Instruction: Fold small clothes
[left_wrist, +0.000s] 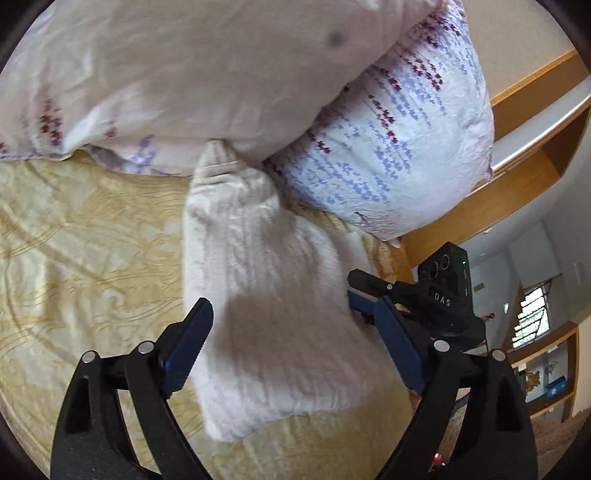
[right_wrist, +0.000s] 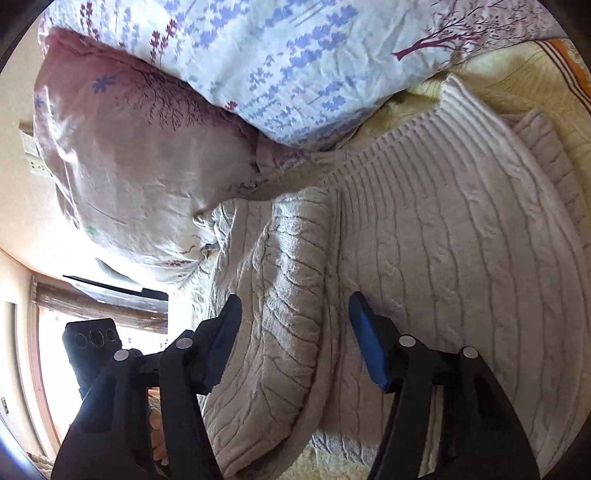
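Observation:
A cream cable-knit sweater (left_wrist: 266, 295) lies on the yellow patterned bedspread (left_wrist: 74, 251), partly folded, its far end tucked against the pillows. My left gripper (left_wrist: 295, 317) is open, its blue-padded jaws straddling the sweater just above it. My right gripper (right_wrist: 295, 314) is open too; a raised fold of the sweater (right_wrist: 288, 295) sits between its jaws, with the flat ribbed body (right_wrist: 461, 240) to the right. The right gripper also shows in the left wrist view (left_wrist: 364, 295), at the sweater's right edge.
Two floral pillows (left_wrist: 388, 140) (right_wrist: 140, 166) lie against the sweater's far end. A wooden headboard with shelves (left_wrist: 524, 155) stands at the right. The bed's edge, a window and room shelves (left_wrist: 546, 365) lie beyond.

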